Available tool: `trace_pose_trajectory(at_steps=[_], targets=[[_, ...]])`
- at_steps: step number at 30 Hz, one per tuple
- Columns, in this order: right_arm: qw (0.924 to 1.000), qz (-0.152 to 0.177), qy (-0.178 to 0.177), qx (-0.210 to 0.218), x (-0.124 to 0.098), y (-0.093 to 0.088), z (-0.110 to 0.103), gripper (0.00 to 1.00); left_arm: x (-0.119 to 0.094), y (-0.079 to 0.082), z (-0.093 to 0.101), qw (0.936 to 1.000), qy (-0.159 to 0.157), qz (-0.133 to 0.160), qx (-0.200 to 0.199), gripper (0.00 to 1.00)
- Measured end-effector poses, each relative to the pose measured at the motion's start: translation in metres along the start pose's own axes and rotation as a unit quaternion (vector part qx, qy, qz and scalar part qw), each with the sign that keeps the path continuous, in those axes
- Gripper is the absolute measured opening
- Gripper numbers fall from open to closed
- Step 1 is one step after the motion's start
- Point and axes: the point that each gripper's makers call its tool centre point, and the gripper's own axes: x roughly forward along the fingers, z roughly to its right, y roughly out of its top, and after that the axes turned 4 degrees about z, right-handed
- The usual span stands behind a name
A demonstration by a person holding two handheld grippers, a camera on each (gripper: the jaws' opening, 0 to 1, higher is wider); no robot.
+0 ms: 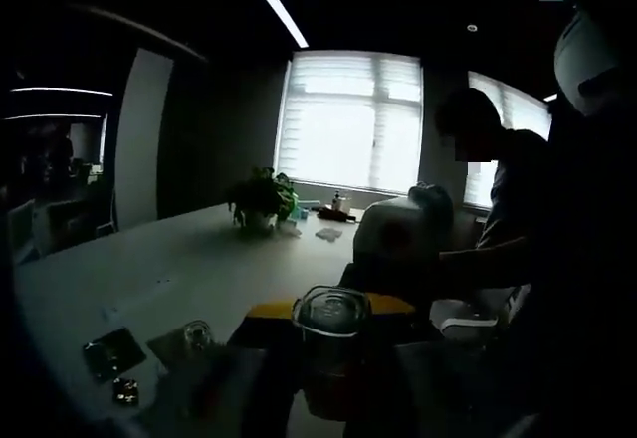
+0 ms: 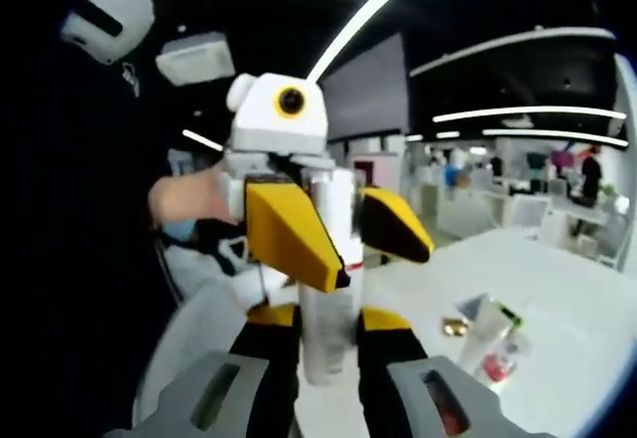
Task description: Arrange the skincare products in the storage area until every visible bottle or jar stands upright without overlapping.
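1. In the right gripper view, the right gripper (image 2: 326,324) is rising from 6 o'clock and pinching the lower body of a tall white bottle (image 2: 330,304), with both black-and-yellow jaws pressing against its sides. The bottle is standing upright at the centre of the view.
2. The left gripper (image 2: 384,264) is reaching in from 10 o'clock, its yellow jaws flanking the upper part of the same bottle. I cannot tell whether they are gripping it or only bracketing it.
3. In the left gripper view, the bottle's clear cap (image 1: 330,311) is sitting at 6 o'clock, but the left gripper's own jaws are too dark to read.
4. On the white table (image 2: 557,279), a tube (image 2: 486,327), a small gold jar (image 2: 455,328) and a red-bottomed item (image 2: 500,366) are lying together at 4 o'clock, the tube not upright.
5. Farther out in the left gripper view, a small glass jar (image 1: 197,336) is sitting at 7 o'clock, a potted plant (image 1: 261,199) at 11 o'clock and a person (image 1: 498,209) at 3 o'clock.
6. Risks, as I judge them:
   - With two grippers on one bottle, pulling unevenly could be twisting it out of the lower pinch.
   - The bottle being tall and narrow, releasing it while tilted could be toppling it.
   - Setting it down towards 4 o'clock could be knocking the tube cluster or overlapping it.
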Motion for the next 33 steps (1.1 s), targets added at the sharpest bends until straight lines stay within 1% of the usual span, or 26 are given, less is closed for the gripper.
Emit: trace_pose_trajectory(at_steps=[8,11,13,15,17,19,26,27,28,29,30,31,32,33], targets=[[1.0,0.003,-0.003,0.005,-0.001,-0.003,-0.001,0.14,-0.001,-0.002,0.002,0.9999,-0.009,-0.003,-0.008,0.29],[0.9998,0.011,-0.009,0.012,-0.003,-0.002,0.003,0.14,-0.002,-0.003,0.003,0.9998,-0.012,-0.003,-0.016,0.37],[0.9997,0.013,-0.012,0.015,-0.005,-0.003,0.005,0.14,-0.003,-0.004,0.002,0.9998,-0.008,-0.002,-0.019,0.42],[0.9996,0.013,-0.015,0.019,-0.007,-0.006,0.007,0.14,-0.005,-0.008,0.002,0.9997,-0.004,-0.008,-0.023,0.48],[0.9994,0.015,-0.017,0.024,-0.008,-0.008,0.008,0.14,-0.007,-0.013,0.0,0.9996,0.004,-0.014,-0.025,0.55],[0.9993,0.015,-0.017,0.028,-0.009,-0.011,0.008,0.14,-0.01,-0.017,-0.001,0.9994,0.012,-0.017,-0.027,0.63],[0.9993,0.004,-0.019,0.031,-0.007,-0.024,0.012,0.15,-0.025,-0.029,-0.011,0.9971,0.061,-0.024,-0.038,0.88],[0.9993,0.003,-0.019,0.031,-0.006,-0.026,0.014,0.15,-0.029,-0.031,-0.015,0.996,0.076,-0.026,-0.039,0.9],[0.9993,0.0,-0.021,0.031,-0.006,-0.029,0.016,0.15,-0.032,-0.033,-0.017,0.9952,0.085,-0.027,-0.042,0.92],[0.9992,-0.001,-0.022,0.033,-0.005,-0.032,0.018,0.15,-0.035,-0.035,-0.017,0.9948,0.087,-0.026,-0.046,0.94],[0.9991,-0.005,-0.021,0.036,-0.005,-0.037,0.02,0.15,-0.038,-0.036,-0.022,0.993,0.105,-0.024,-0.049,0.97],[0.9991,-0.006,-0.021,0.037,-0.005,-0.038,0.02,0.15,-0.041,-0.037,-0.023,0.9922,0.112,-0.023,-0.05,0.99],[0.999,-0.008,-0.021,0.037,-0.004,-0.042,0.023,0.15,-0.046,-0.038,-0.023,0.9915,0.117,-0.023,-0.052,0.99],[0.999,-0.011,-0.021,0.038,-0.004,-0.045,0.026,0.15,-0.051,-0.039,-0.026,0.9899,0.13,-0.023,-0.051,0.99]])
